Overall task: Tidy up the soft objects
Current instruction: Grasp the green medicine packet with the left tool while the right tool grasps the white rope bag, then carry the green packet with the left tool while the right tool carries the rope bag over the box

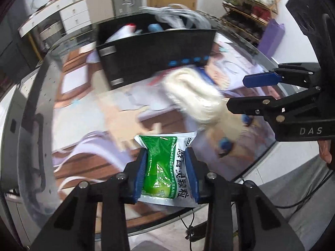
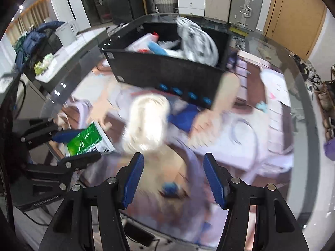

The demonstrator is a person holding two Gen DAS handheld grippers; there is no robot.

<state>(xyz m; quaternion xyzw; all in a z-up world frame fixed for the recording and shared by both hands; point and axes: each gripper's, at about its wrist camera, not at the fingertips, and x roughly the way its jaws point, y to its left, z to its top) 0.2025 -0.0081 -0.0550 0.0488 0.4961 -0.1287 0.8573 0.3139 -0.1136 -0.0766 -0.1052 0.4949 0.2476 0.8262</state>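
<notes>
Green foil sachet (image 1: 165, 169) is clamped between the left gripper (image 1: 167, 173) pads, off the glass table (image 1: 41, 96), presumably headed for the black bin (image 1: 155, 48) behind, which already holds soft items. Right gripper (image 2: 173, 179) jaws stand apart, empty, above the table near the white rope bundle (image 2: 146, 123), likely next pick. Sachet reads "999" plus Chinese text; right gripper body reads "DAS".

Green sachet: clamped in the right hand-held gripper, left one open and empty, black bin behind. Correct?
Sides are swapped. The left hand-held gripper is shut on the green sachet, as the left wrist view shows. The right hand-held gripper is open and empty in the right wrist view. The black bin does stand behind.
</notes>
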